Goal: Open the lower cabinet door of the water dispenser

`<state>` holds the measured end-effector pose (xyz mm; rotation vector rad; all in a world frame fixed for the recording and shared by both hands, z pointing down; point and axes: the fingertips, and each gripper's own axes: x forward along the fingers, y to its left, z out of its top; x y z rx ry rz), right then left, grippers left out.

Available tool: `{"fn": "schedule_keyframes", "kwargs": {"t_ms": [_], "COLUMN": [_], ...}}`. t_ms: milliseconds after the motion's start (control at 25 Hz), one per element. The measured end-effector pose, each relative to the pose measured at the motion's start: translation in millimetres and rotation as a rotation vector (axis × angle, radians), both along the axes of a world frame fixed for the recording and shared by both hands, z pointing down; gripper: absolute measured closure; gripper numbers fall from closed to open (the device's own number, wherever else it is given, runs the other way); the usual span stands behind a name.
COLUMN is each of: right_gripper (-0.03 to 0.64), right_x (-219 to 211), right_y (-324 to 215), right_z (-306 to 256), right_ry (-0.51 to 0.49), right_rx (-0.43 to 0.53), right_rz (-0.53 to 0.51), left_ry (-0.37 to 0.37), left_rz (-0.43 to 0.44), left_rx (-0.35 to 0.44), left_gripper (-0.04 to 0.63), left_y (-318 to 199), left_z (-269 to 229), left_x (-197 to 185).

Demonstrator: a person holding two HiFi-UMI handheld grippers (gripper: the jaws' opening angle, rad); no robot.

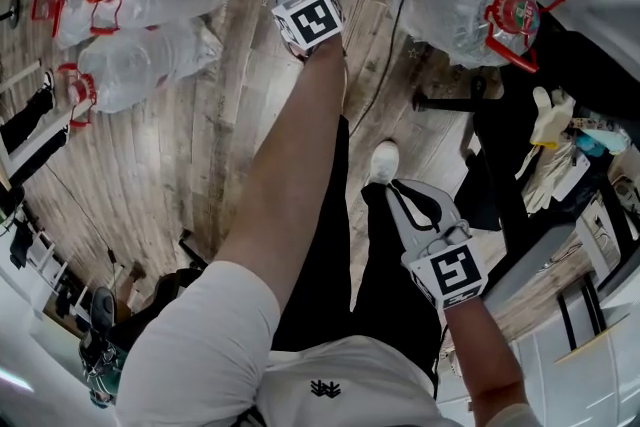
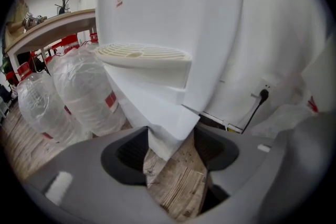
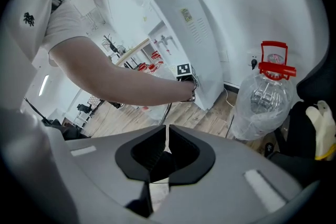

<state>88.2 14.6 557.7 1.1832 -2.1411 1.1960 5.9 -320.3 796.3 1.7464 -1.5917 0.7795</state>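
Wooden floor (image 1: 240, 95) surrounds the water dispenser (image 2: 173, 2); I judge its lower cabinet door (image 2: 160, 110) partly open, its edge between the released jaws of my left gripper (image 2: 170, 141); right gripper (image 3: 166, 136) clenched, empty.

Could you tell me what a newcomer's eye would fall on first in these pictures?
The tall white water dispenser dominates the left gripper view, its ribbed drip tray jutting out. Just below, the left tongs stand wide open with the dispenser's lower white corner between them, not gripped. Large clear water jugs crowd the wooden floor to its left.
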Motion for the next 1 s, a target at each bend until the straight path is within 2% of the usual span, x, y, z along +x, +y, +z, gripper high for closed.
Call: {"fn": "schedule_keyframes", "kwargs": {"t_ms": [480,720,1000], "right_gripper": [0.601,0.601,0.601], "right_x": [-17.4,-34.2,-53.7], "right_y": [-5.5,-10.2,-18.7], "right_z": [-10.5,-14.8,-18.0], "right_ry": [0.007,0.009,0.015], "right_rx": [0.047,0.063,0.083], "right_rz": [-0.079,-0.126,-0.185], "left_ry": [-0.002,-0.016,-0.027], "left_rz": [0.047,0.053,0.044], "left_rx": [-0.057,-0.075,-0.091], "left_gripper": [0.285,0.312,0.313], "left_y": [50.3,70.1,83.4], "left_z": [4.3,7.9,9.6], "left_x": [-49.2,-82.1,-117.3]}}
